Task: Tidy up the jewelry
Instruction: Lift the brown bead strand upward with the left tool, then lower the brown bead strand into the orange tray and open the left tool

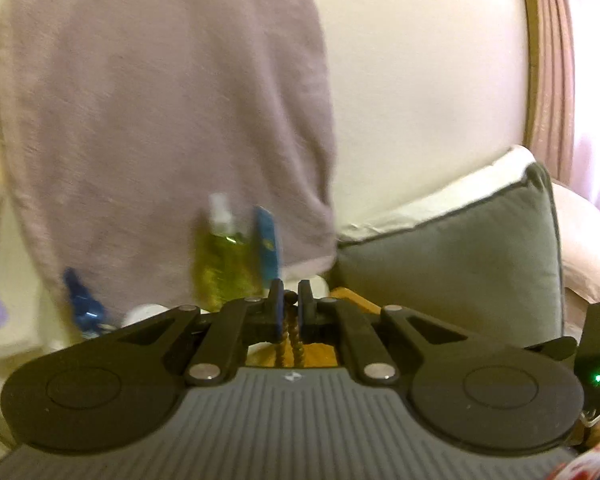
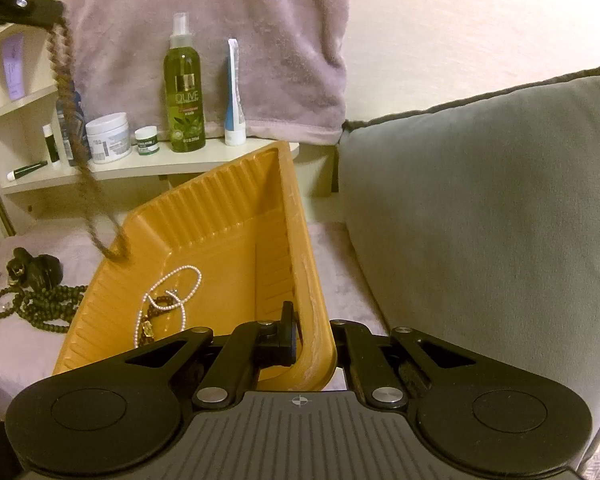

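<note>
Brown wooden beads make up the necklace (image 2: pixel 66 92) pinched in the left tool (image 1: pixel 289 300), whose jaws are closed tight on the top of the doubled strand. In the right wrist view that tool sits at about 10 o'clock, and the strand hangs from it in a long loop whose lowest beads reach the far left corner of the orange plastic tray (image 2: pixel 220 216), at or just over the rim; the motion blur hides whether they touch it.

The right tool (image 2: pixel 312 336) is clamped on the tray's near right wall, one finger inside and one outside, tipping the tray so its floor faces the camera. A pearl strand (image 2: pixel 172 292) and a darker beaded piece already lie on that floor at about 7 o'clock from centre. Dark green prayer beads (image 2: pixel 36 304) and a black ornament (image 2: pixel 32 270) wait on the mauve bedcover at 9 o'clock, outside the tray.

The step appears to be lowering the brown necklace into the tray. It would go best if the loop's bottom is carried toward 3 o'clock until it clears the rim, then lowered so the beads coil on open floor away from the pearls. Release only once most of the length rests inside; keep the tray steady meanwhile.
</note>
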The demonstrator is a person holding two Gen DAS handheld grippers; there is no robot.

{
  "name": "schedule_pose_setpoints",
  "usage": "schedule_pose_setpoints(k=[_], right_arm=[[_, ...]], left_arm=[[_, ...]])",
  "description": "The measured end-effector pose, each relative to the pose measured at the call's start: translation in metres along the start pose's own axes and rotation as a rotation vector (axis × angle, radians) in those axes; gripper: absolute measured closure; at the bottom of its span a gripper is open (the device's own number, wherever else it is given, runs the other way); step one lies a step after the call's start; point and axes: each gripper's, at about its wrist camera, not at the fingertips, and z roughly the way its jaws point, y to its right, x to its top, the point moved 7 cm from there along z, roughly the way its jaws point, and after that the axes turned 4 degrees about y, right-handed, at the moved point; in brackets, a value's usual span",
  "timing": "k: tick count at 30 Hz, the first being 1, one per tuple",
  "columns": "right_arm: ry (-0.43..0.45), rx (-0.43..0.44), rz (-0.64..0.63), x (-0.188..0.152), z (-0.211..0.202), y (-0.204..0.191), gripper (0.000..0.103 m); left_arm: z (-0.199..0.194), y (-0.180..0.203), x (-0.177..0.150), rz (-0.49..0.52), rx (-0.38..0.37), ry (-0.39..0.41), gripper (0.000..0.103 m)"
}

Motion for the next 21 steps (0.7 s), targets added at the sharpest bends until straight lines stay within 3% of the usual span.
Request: schedule_pose_setpoints(k=[14, 19, 21], right_arm=[[-0.014, 0.003, 0.013, -0.003, 0.004, 0.004, 0.098], [-0.018, 0.005, 0.014, -0.003, 0.005, 0.005, 0.098], [-0.02, 0.005, 0.015, -0.004, 0.006, 0.005, 0.098]], left_arm=[[0.069, 0.046, -0.096, -0.029, -0.112, -0.225, 0.097], [0.073, 0.046, -0.11, -0.043, -0.112, -0.261, 0.096], [0.07, 0.042, -0.11, -0.053, -0.103, -0.257, 0.091]])
